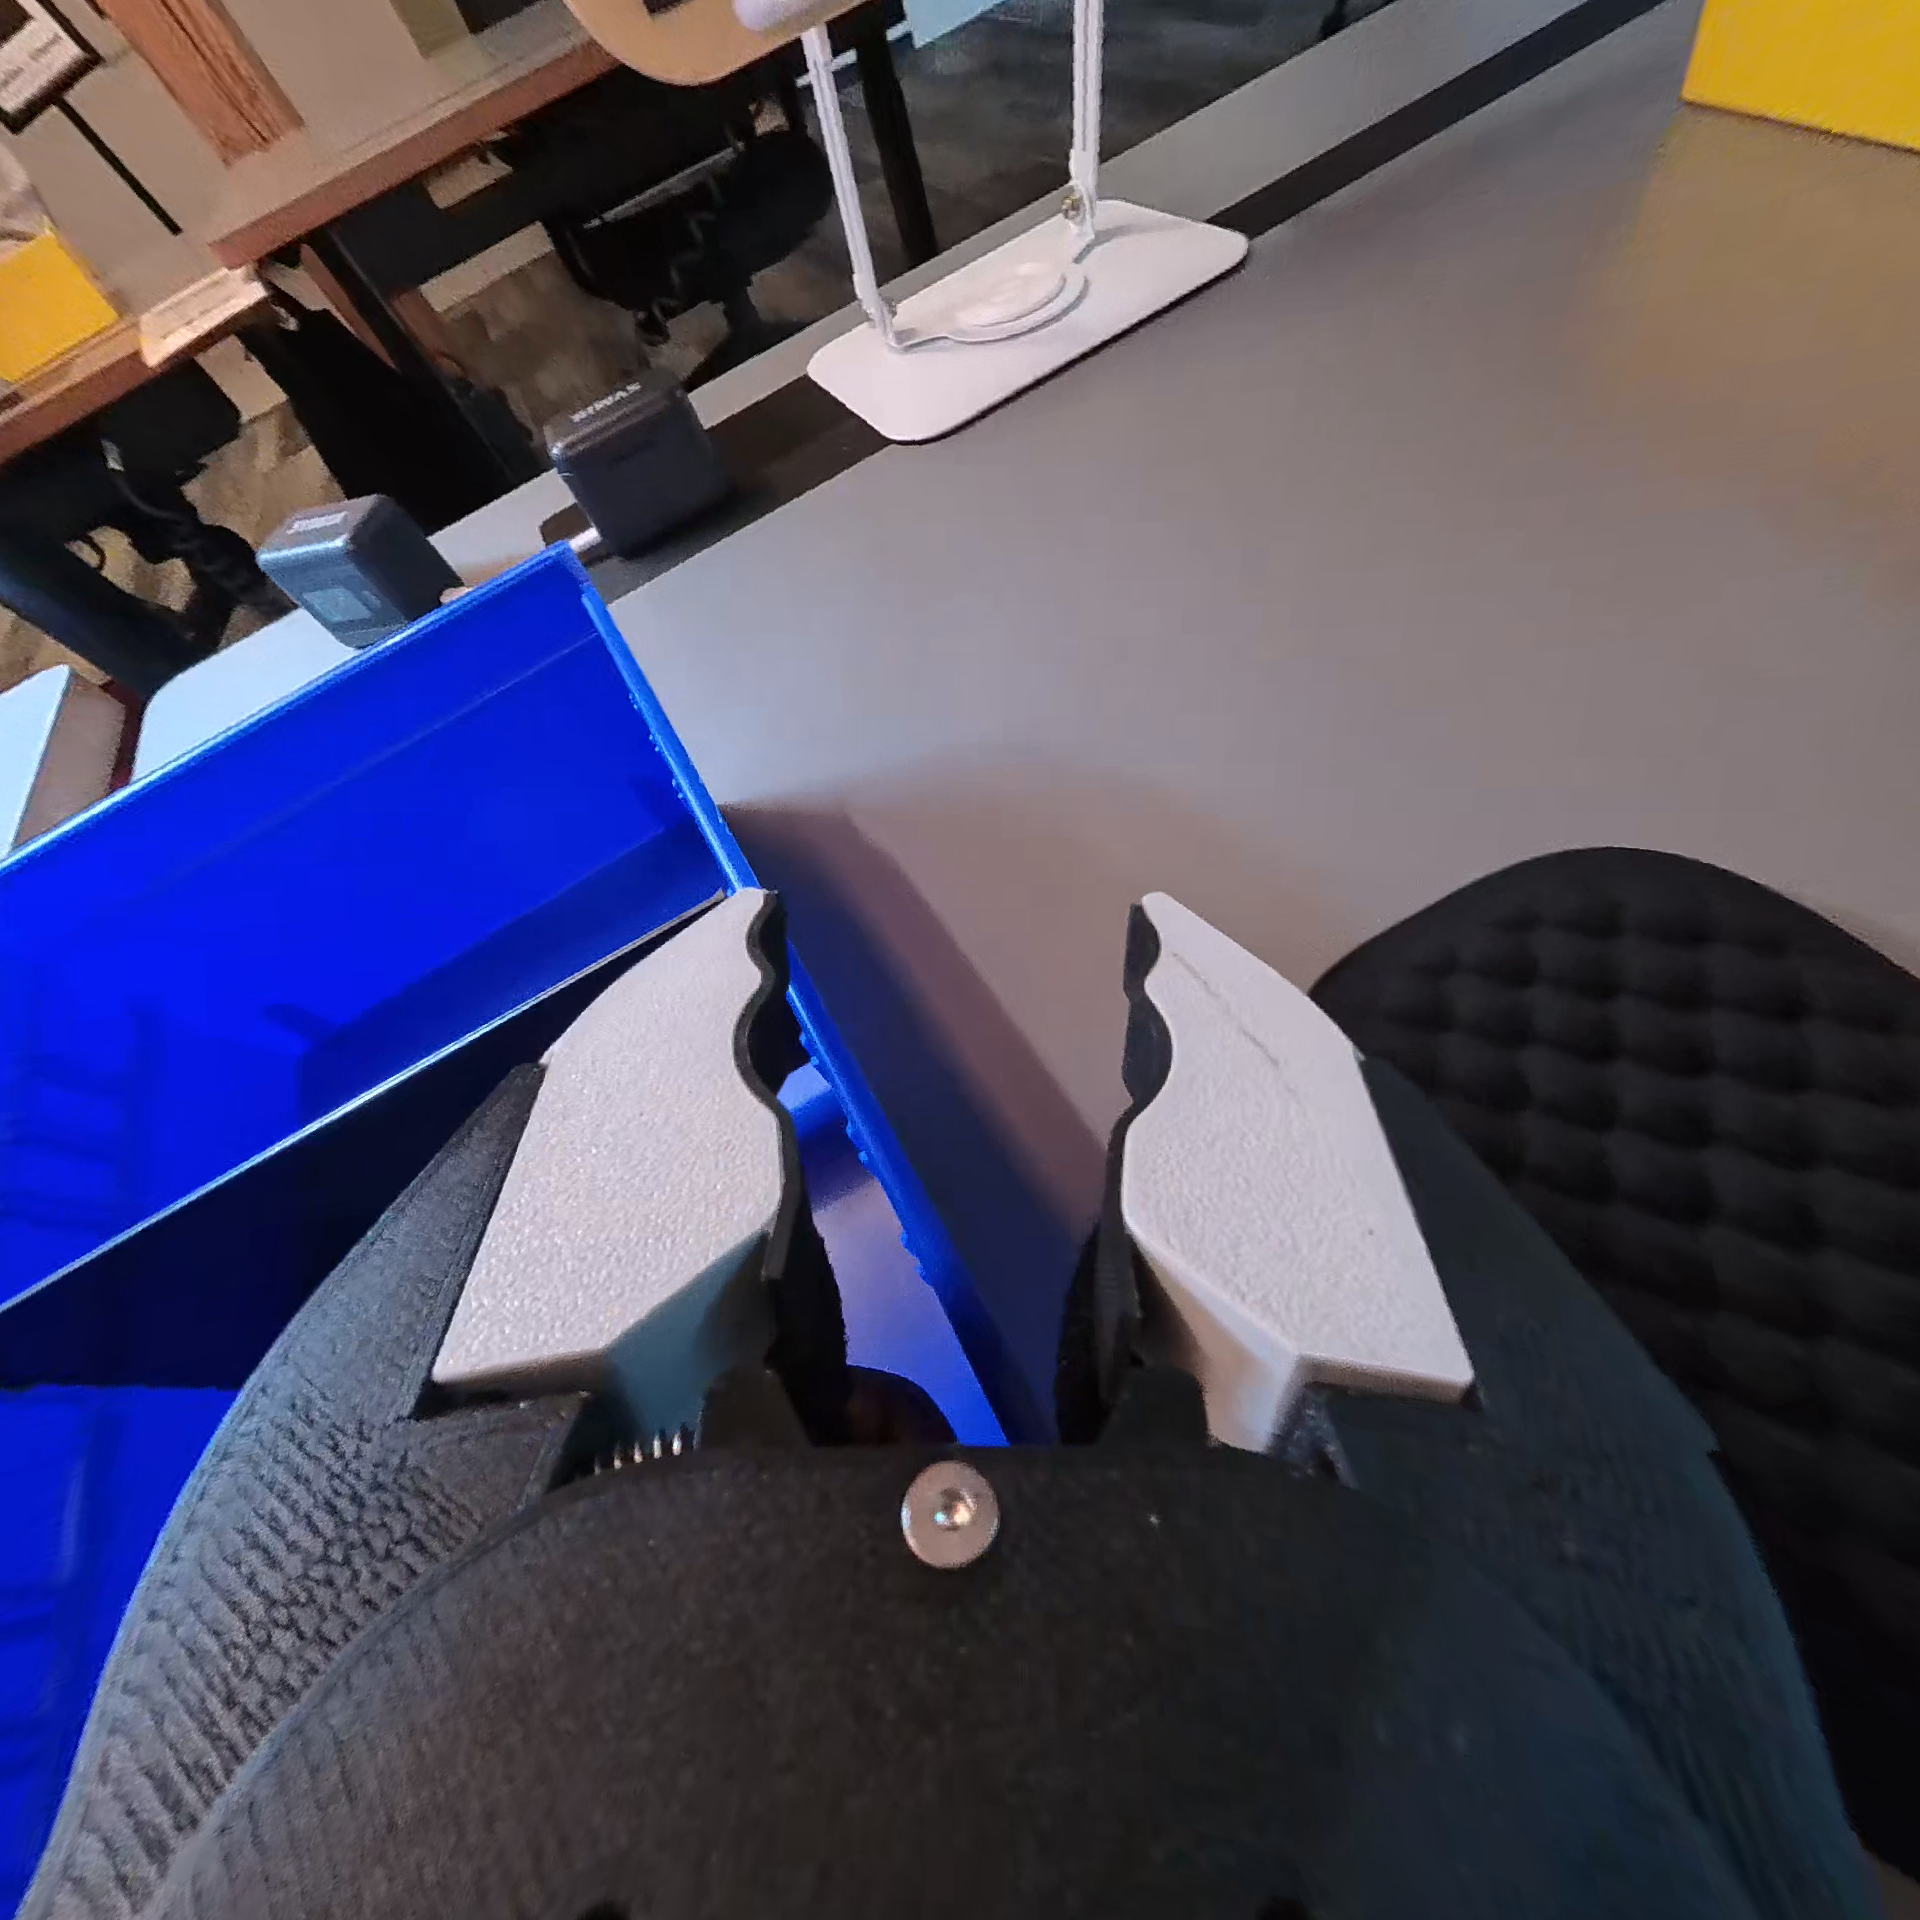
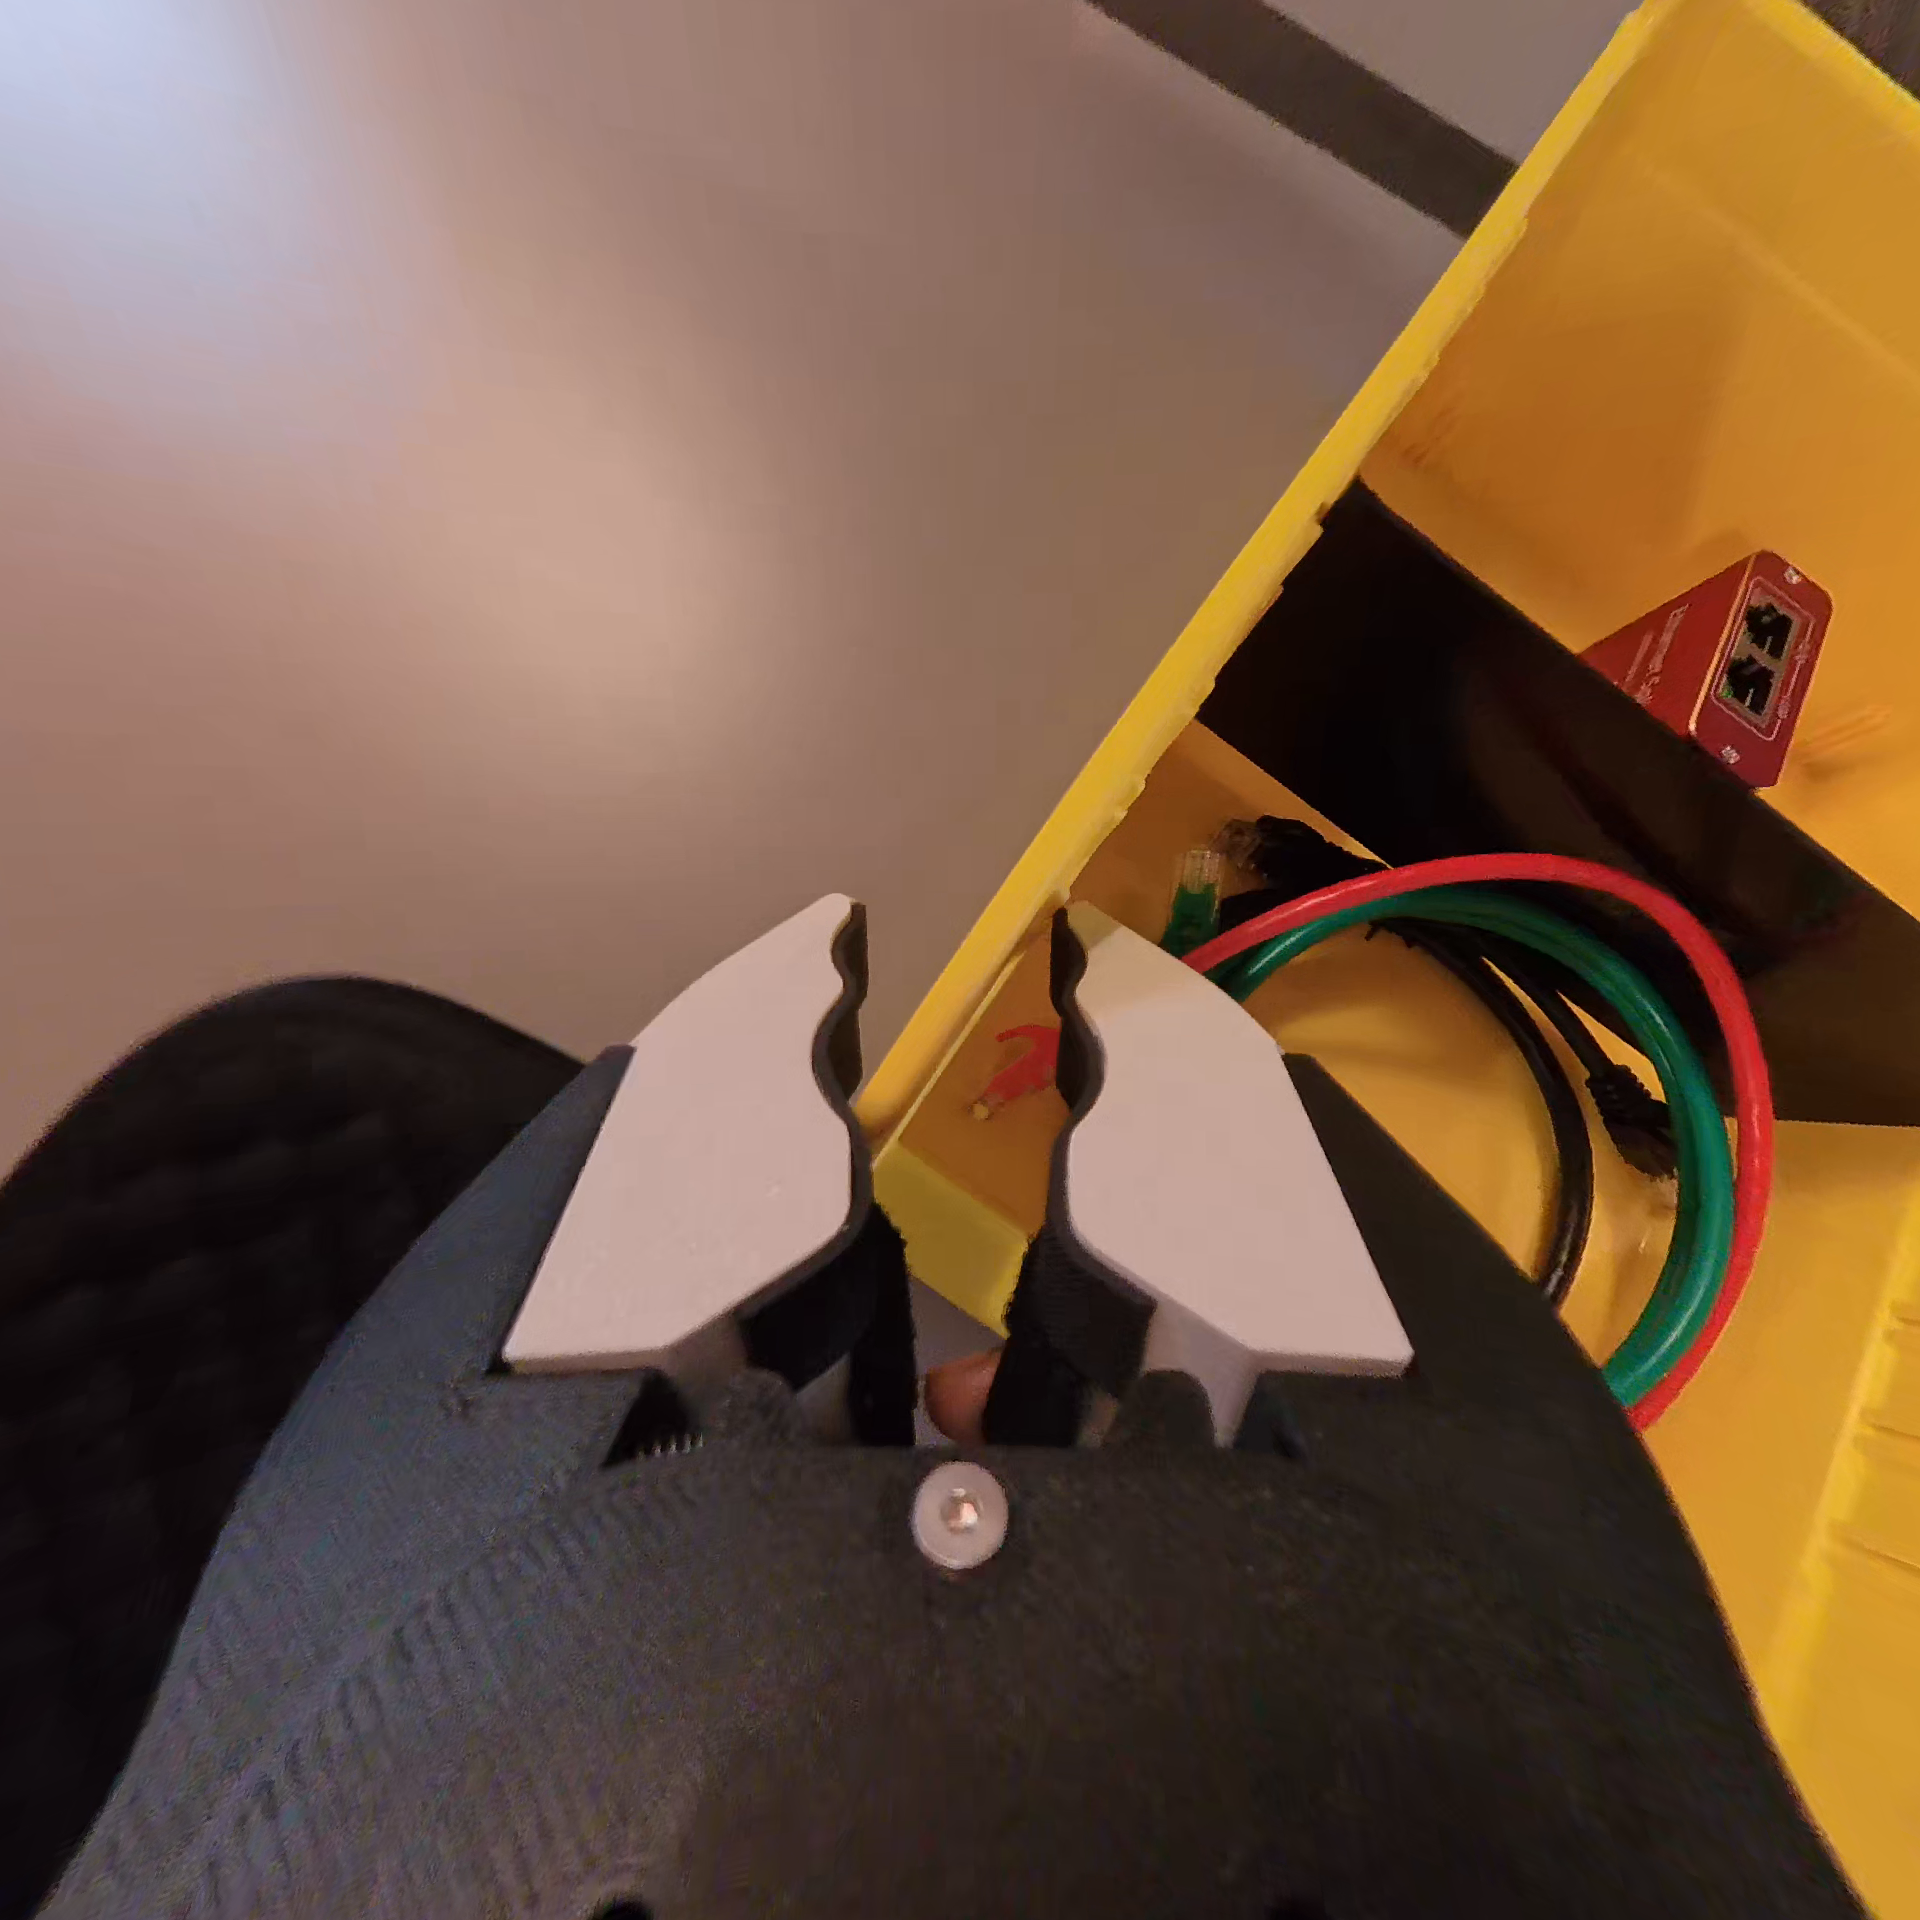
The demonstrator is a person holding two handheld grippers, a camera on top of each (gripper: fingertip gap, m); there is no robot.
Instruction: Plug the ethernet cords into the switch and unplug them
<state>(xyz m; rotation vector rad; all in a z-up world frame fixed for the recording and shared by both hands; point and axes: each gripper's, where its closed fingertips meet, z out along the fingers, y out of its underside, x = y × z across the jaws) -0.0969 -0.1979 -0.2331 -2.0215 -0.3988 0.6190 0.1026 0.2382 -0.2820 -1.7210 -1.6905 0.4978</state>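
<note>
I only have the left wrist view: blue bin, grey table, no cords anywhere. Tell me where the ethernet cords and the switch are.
Observer: The coiled red, green and black ethernet cords lie in the near compartment of a yellow plastic bin, seen from the right wrist view.
Operator: Give me the switch.
Observer: A small red metal switch box sits in the far compartment, beyond a black divider. Nothing is plugged into its two ports.
Operator: Report the right hand-held gripper.
Observer: The right hand-held gripper is open and empty, its jaws straddling the yellow bin's near corner.
</note>
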